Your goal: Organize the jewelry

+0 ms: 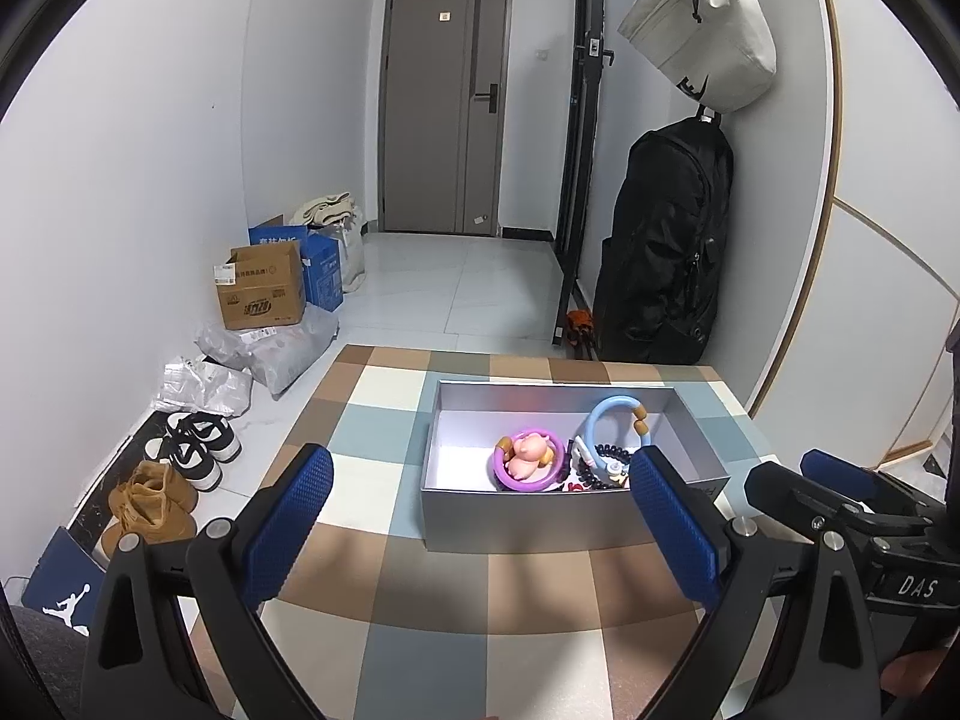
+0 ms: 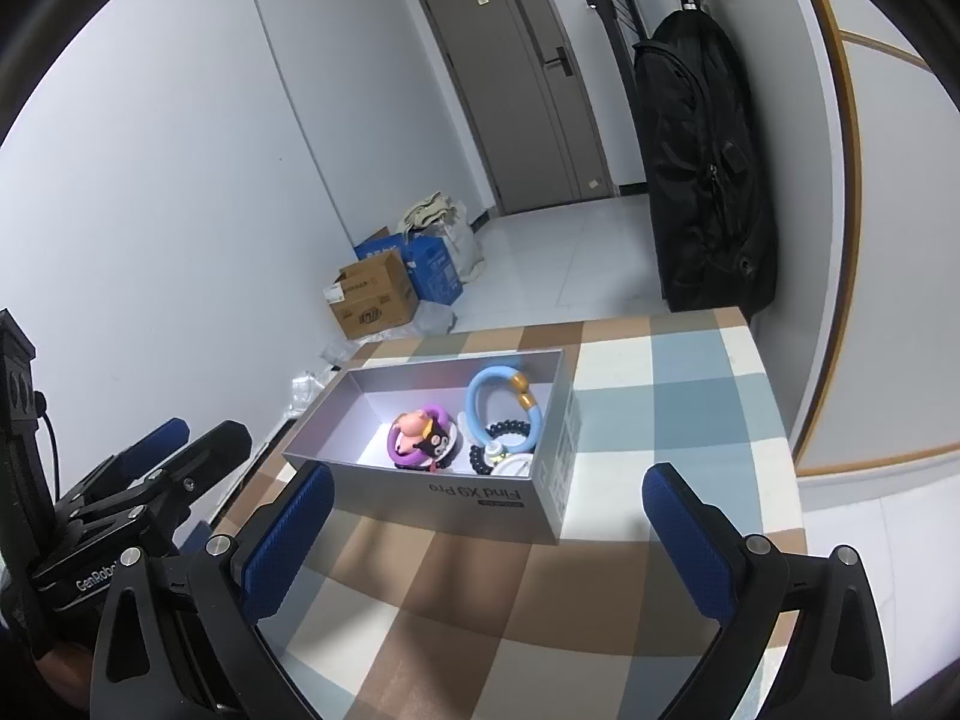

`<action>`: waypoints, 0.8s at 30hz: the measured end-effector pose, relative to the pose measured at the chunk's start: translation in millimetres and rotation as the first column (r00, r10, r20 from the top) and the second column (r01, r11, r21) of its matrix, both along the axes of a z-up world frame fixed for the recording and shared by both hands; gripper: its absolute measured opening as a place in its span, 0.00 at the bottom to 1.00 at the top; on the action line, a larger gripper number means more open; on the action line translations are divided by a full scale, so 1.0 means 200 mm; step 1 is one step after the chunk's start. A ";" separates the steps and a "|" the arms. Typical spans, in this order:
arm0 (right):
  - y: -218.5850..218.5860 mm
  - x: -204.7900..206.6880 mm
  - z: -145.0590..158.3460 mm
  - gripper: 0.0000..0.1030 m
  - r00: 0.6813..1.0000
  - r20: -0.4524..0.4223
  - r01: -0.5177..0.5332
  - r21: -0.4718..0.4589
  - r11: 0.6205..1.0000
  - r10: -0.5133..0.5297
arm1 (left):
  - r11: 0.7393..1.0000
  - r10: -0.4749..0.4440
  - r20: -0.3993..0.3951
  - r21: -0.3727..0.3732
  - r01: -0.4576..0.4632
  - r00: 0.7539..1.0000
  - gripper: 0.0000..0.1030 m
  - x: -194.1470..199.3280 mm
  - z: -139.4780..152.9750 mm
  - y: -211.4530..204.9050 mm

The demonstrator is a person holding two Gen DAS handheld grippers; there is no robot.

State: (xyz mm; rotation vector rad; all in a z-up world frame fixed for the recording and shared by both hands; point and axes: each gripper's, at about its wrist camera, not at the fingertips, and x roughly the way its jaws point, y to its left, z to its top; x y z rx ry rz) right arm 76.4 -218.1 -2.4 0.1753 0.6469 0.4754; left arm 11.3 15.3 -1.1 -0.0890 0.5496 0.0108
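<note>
A grey open box (image 1: 510, 513) (image 2: 420, 495) stands on the checked tablecloth. Inside lie a purple ring with a pink pig charm (image 1: 528, 459) (image 2: 414, 429), a light blue ring with orange beads (image 1: 612, 420) (image 2: 501, 399), a black beaded bracelet (image 1: 606, 459) (image 2: 510, 432) and small white pieces. My left gripper (image 1: 480, 480) is open and empty, just in front of the box. My right gripper (image 2: 489, 498) is open and empty, near the box's front right corner; it also shows at the right of the left wrist view (image 1: 840, 492).
The table (image 1: 432, 600) (image 2: 690, 390) ends at the left and far edges. On the floor to the left are shoes (image 1: 192, 450), plastic bags and cardboard boxes (image 1: 264, 288) (image 2: 375, 297). A black backpack (image 1: 666, 252) (image 2: 702, 162) hangs at the right wall.
</note>
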 end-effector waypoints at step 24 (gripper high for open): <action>0.01 0.01 0.00 1.00 1.000 0.004 -0.004 -0.005 1.000 0.004 | 1.000 0.002 -0.003 0.000 -0.002 1.000 0.94 0.01 -0.01 -0.01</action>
